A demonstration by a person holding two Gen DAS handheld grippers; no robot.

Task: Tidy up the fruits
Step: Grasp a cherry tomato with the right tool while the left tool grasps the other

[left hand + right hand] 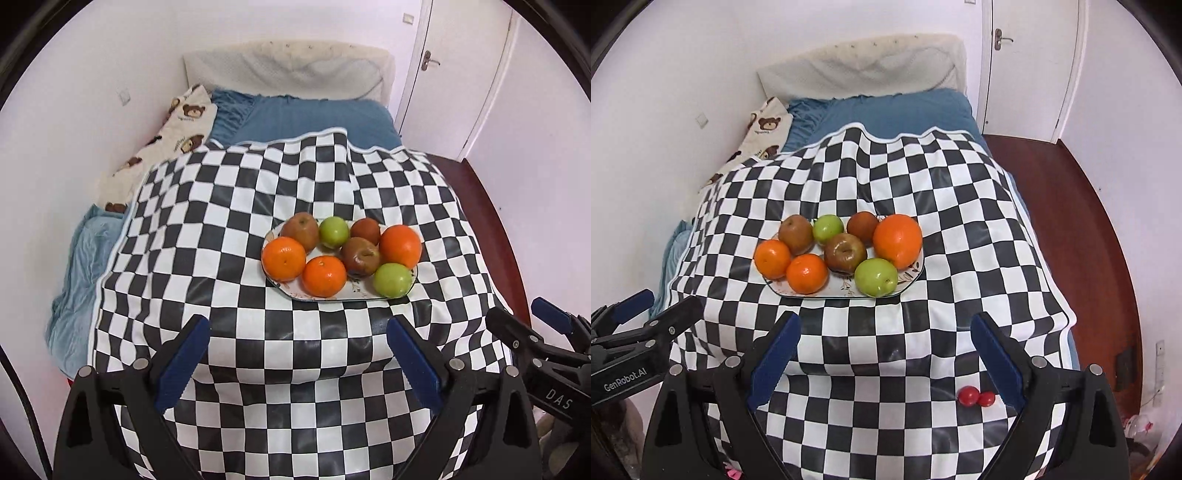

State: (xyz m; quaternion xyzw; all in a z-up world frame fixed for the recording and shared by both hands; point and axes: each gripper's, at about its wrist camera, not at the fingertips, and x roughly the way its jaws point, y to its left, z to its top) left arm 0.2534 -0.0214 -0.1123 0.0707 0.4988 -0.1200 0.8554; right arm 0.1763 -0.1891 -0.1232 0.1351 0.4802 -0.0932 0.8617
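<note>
**Fruit plate on the bed, both grippers wide open and holding nothing**

Left wrist view first: the left gripper (297, 354) has its blue-padded fingers (184, 365) spread wide with nothing between them, just hovering over the checkered cloth (221, 221) that's draped on the bed (314, 114). The plate (354, 291) sits ahead and a bit to the right, with eight fruits packed on it. Three oranges: one at the left rim (283, 258), one at the front (324, 276), one at the right (400, 246). Two green apples, one at the back (333, 232) and one at the front right (392, 280). Three brownish-red apples too, back left (300, 230), middle (360, 256) and back right (365, 230). The right gripper (532, 325) pokes in at the right edge; from here I can't tell how far it's open. A teddy-bear pillow (177, 129) lies against the wall on the left.

Right wrist view: the right gripper (886, 354) is spread just as wide, nothing held. Same plate (912, 275) ahead, slightly left, all fruits touching or nearly so. Two small red fruits (975, 397) lie on the cloth near the right finger, touching each other, well apart from the plate. The left gripper (650, 314) shows at the left edge. There's a door (1027, 55) behind the bed and dark red floor (1071, 221) to the right
</note>
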